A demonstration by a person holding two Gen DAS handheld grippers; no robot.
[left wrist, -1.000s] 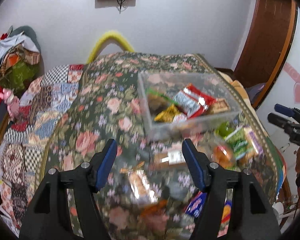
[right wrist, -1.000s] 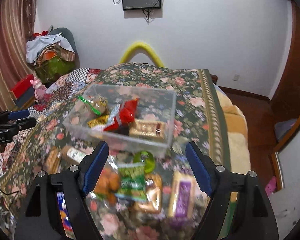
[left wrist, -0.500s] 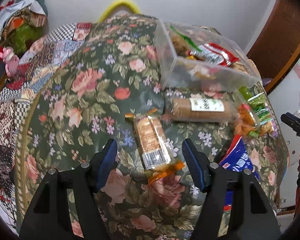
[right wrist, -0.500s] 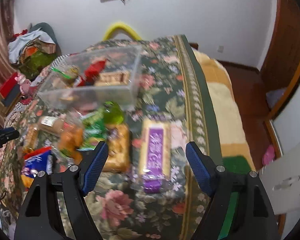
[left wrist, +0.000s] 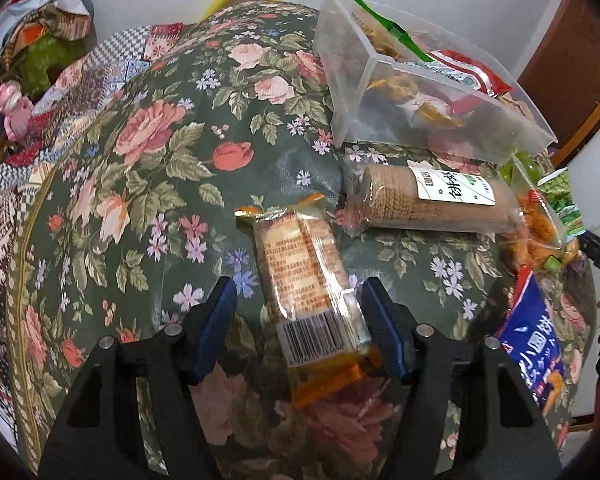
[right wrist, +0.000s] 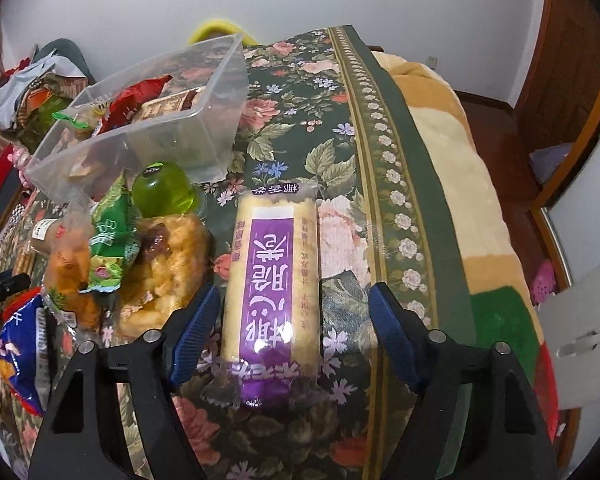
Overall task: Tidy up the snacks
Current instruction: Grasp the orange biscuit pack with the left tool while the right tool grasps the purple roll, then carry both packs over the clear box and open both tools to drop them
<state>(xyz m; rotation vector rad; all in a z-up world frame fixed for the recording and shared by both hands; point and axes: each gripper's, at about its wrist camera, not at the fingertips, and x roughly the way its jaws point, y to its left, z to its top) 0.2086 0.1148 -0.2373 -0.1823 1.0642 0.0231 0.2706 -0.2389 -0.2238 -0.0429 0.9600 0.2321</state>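
Note:
My left gripper (left wrist: 300, 312) is open and straddles an orange-ended clear pack of biscuits (left wrist: 304, 276) lying on the floral cloth; the right finger is close to the wrapper. My right gripper (right wrist: 296, 320) is open around a long purple-labelled pack of yellow wafers (right wrist: 272, 280), with gaps on both sides. A clear plastic bin (left wrist: 428, 80) holding several snacks stands behind; it also shows in the right wrist view (right wrist: 160, 120).
A brown biscuit roll (left wrist: 432, 200), a blue bag (left wrist: 536, 344) and an orange snack bag (left wrist: 536, 220) lie right of the left gripper. A green jelly cup (right wrist: 160, 192), a green packet (right wrist: 112, 240) and a pastry pack (right wrist: 168, 268) lie left of the right gripper. The table edge (right wrist: 440, 208) runs on the right.
Both grippers have dropped down and forward toward the table. The biscuit pack now sits between the left fingers and the purple wafer pack between the right fingers. Both stay open.

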